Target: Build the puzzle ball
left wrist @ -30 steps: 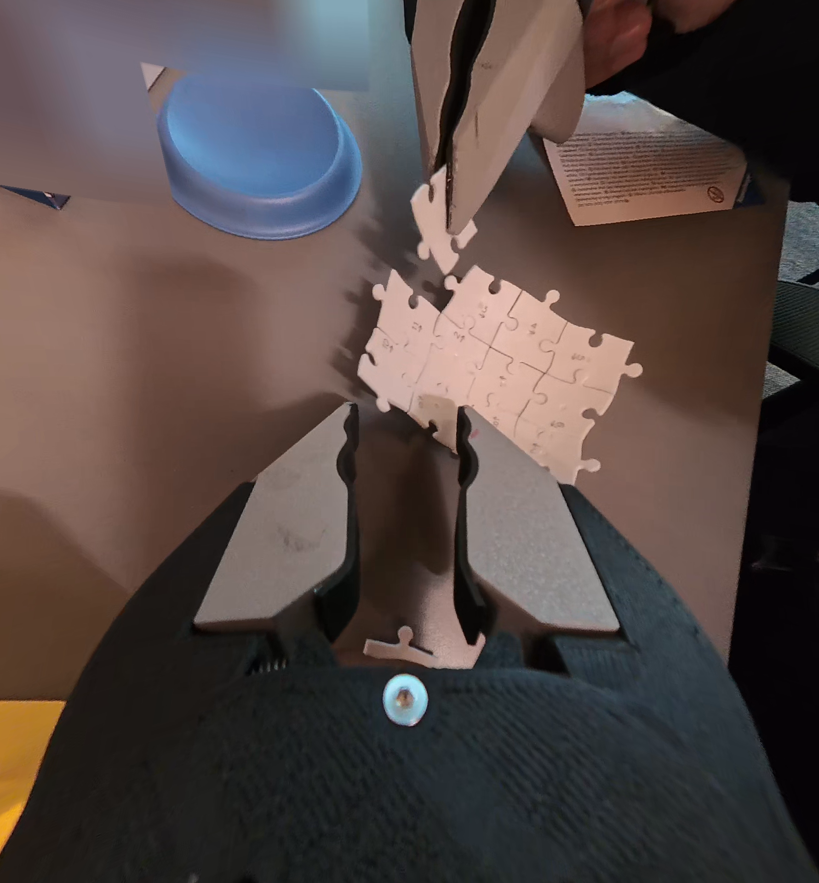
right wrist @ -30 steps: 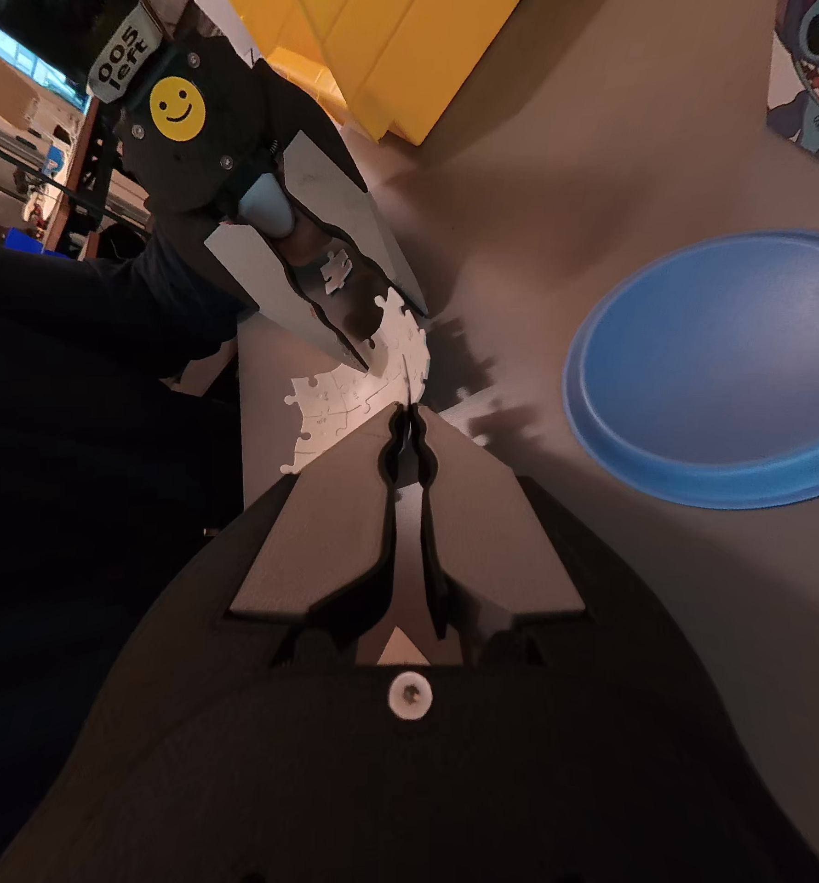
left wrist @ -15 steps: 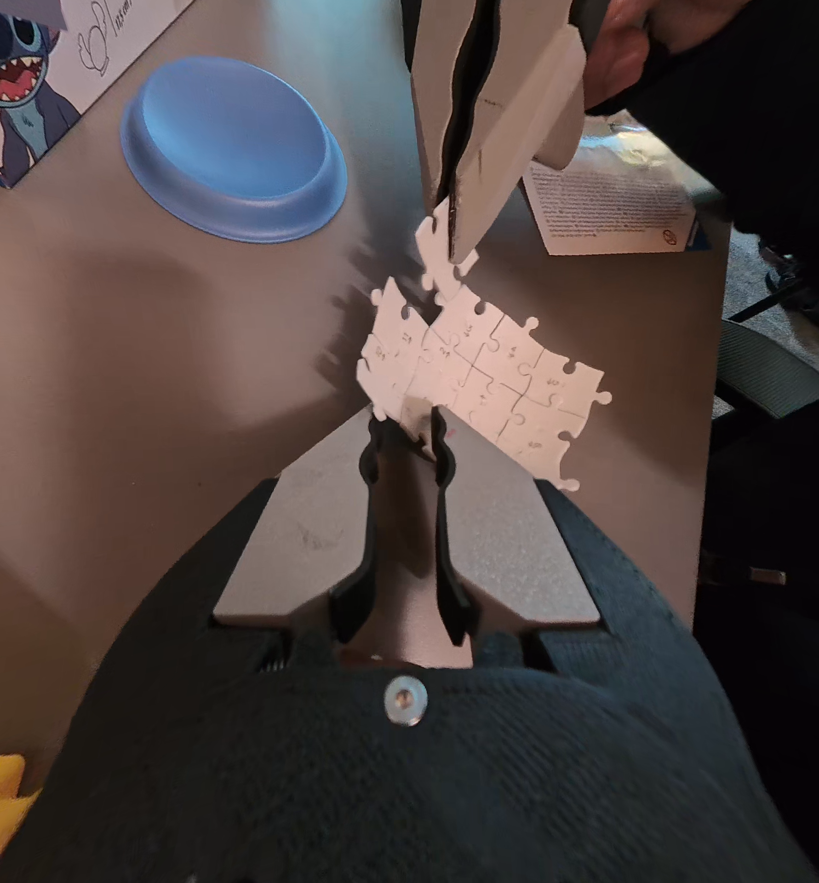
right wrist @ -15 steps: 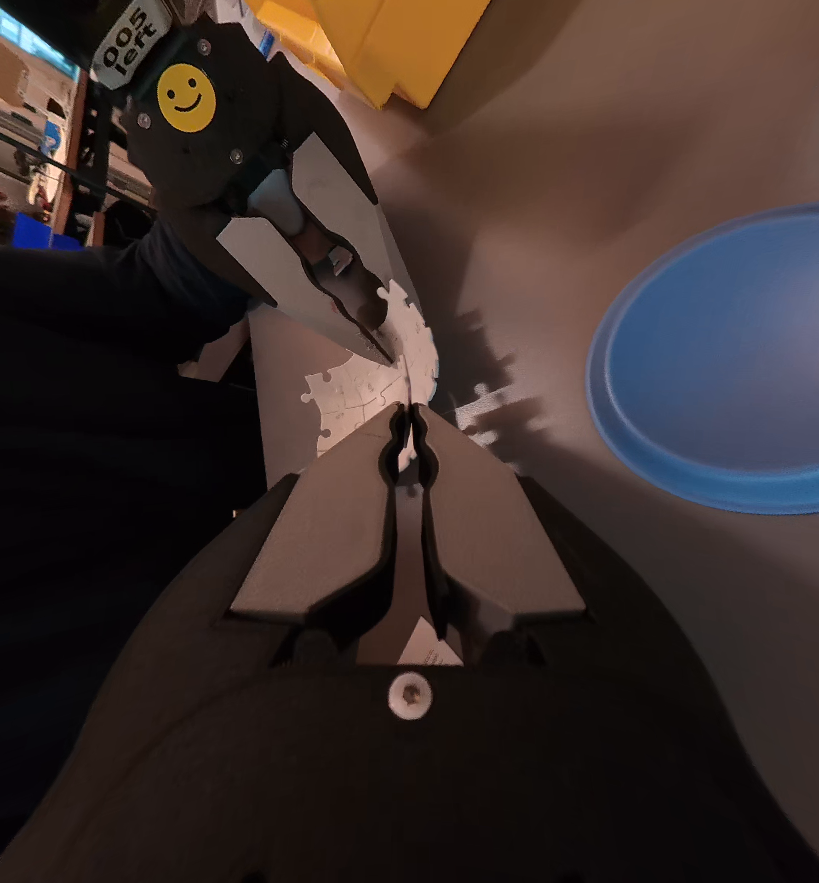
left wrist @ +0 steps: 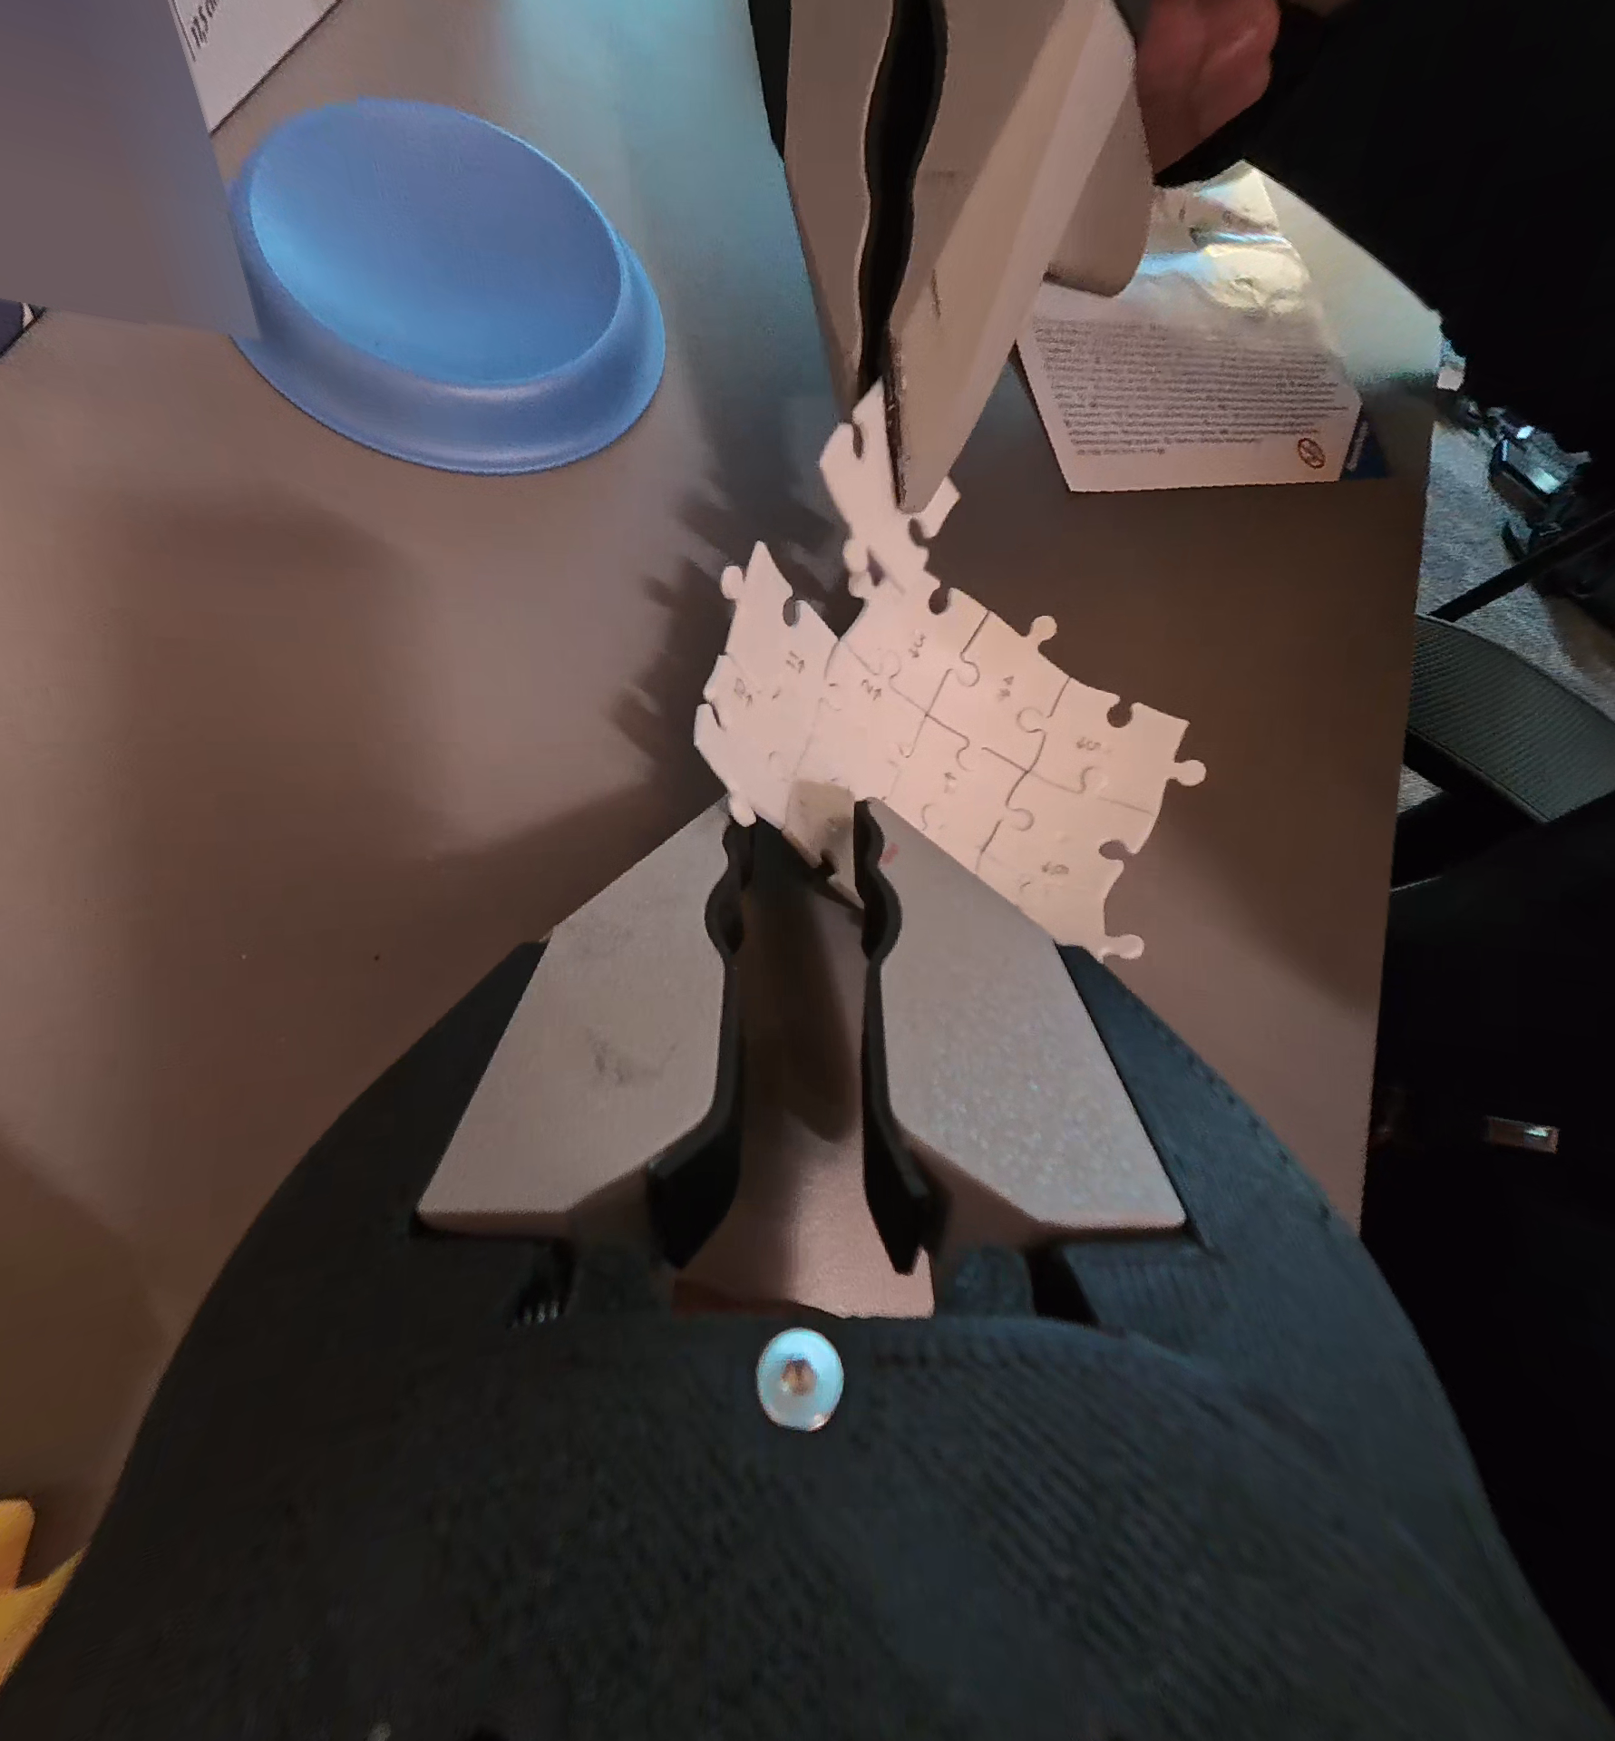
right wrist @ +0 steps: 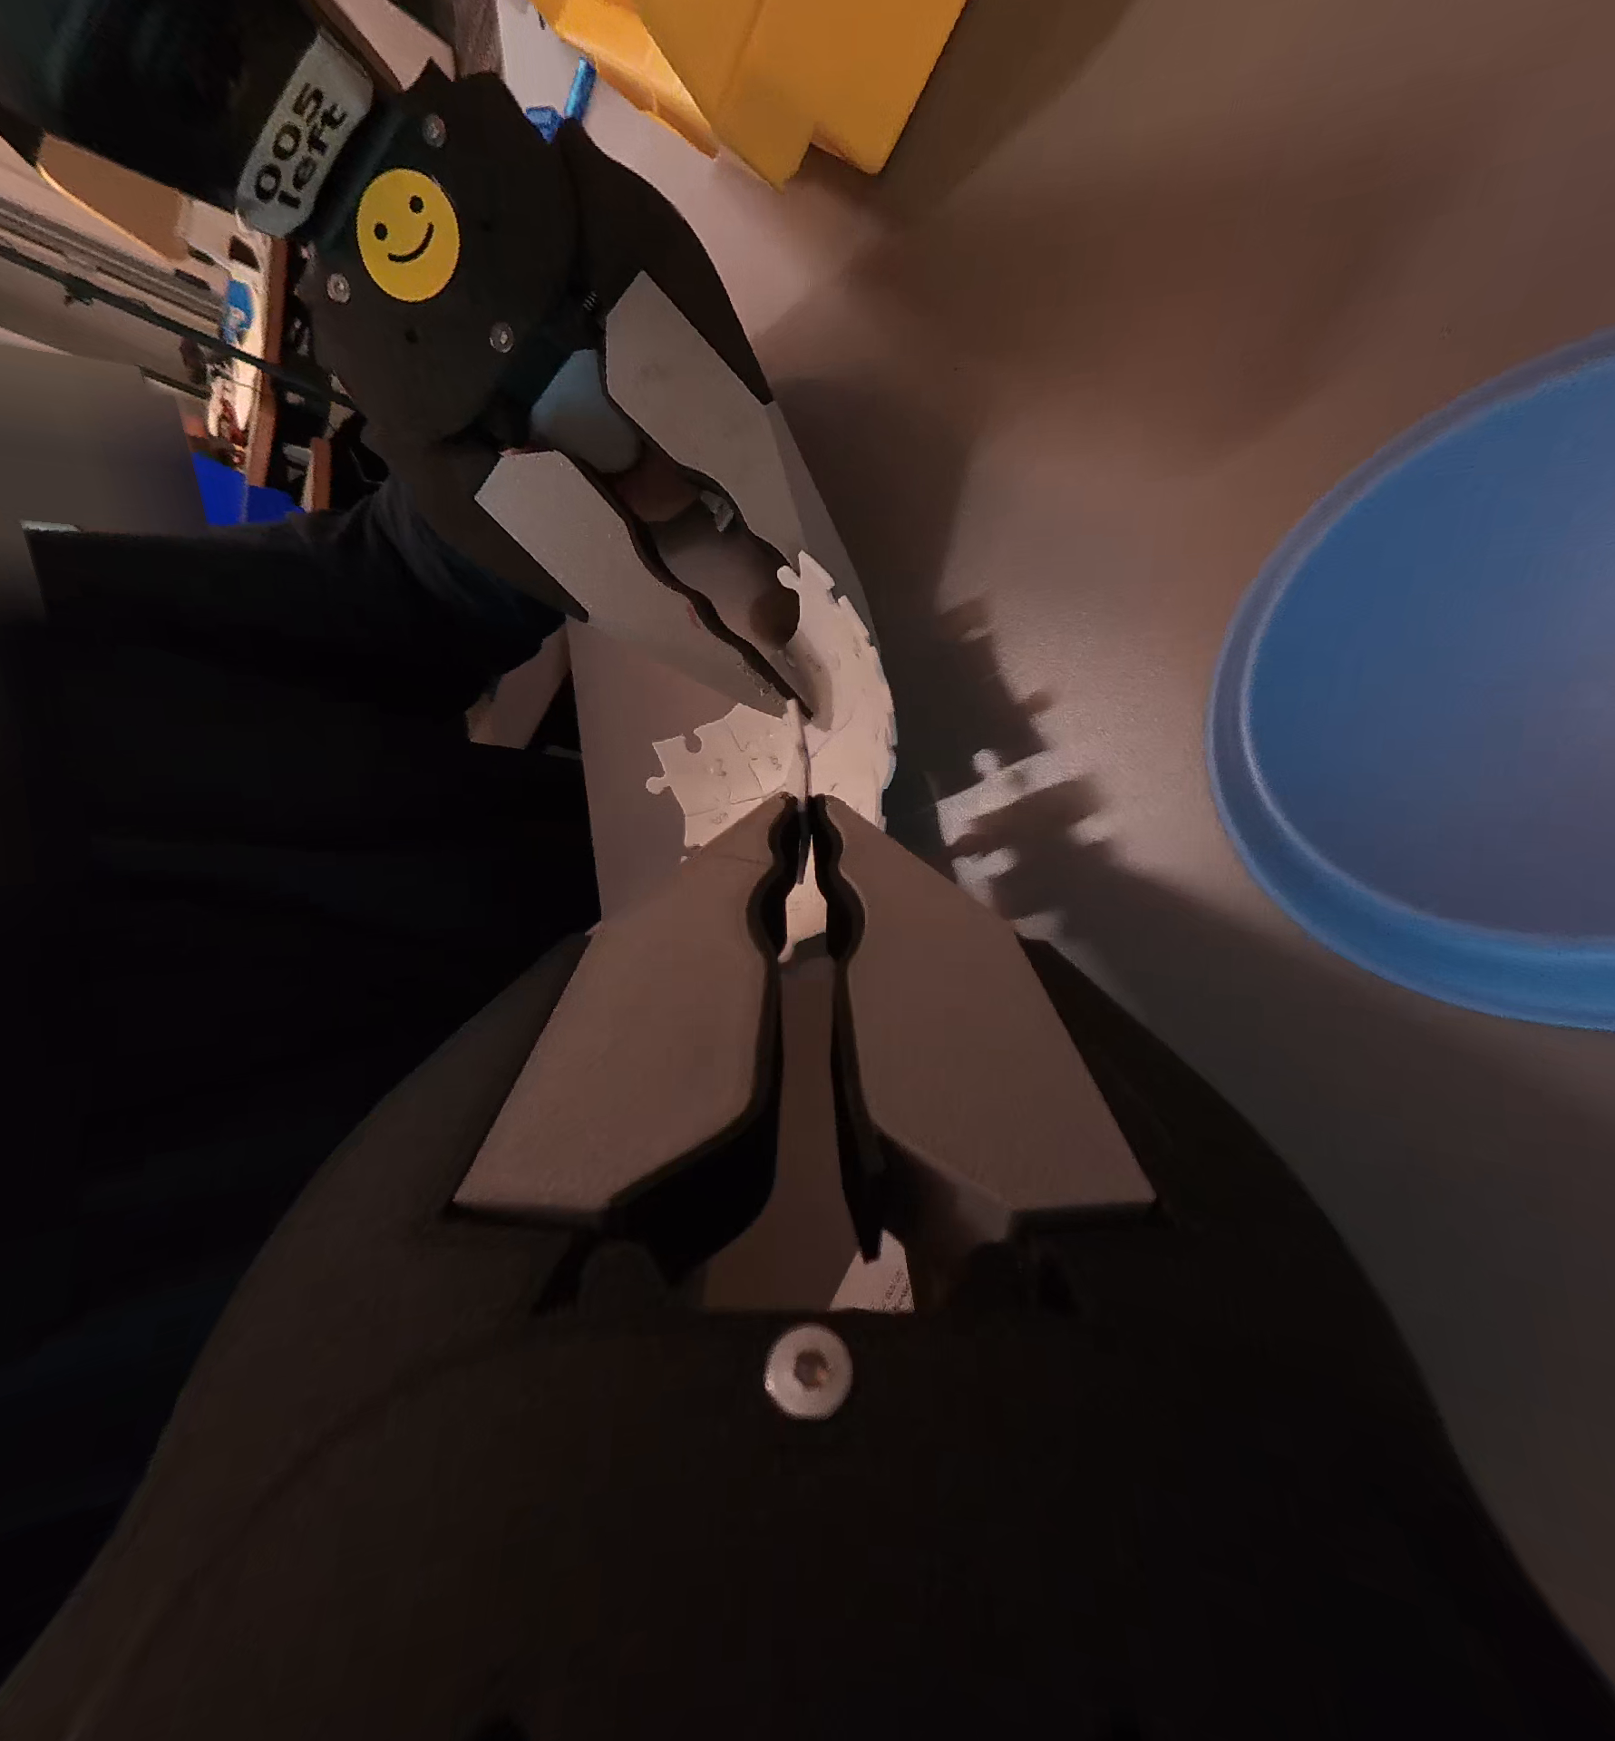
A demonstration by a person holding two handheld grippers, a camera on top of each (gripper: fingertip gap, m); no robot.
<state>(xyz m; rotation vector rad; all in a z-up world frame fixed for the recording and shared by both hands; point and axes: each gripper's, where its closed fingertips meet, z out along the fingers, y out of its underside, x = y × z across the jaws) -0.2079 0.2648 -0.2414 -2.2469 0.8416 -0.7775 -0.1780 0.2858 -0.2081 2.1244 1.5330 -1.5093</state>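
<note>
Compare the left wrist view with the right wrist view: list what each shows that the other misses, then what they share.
Only the left wrist view: a printed leaflet on the table's far edge, a dark chair beyond it, and the joined puzzle sheet's flat face. Only the right wrist view: a yellow smiley sticker on the left gripper, yellow bins, background shelving. Both: the blue dish, the brown table, and the right gripper pinching a single puzzle piece.

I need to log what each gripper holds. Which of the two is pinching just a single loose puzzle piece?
The right gripper: it is shut on one single piece above the assembled panel. The left gripper grips that multi-piece panel's edge instead.
</note>
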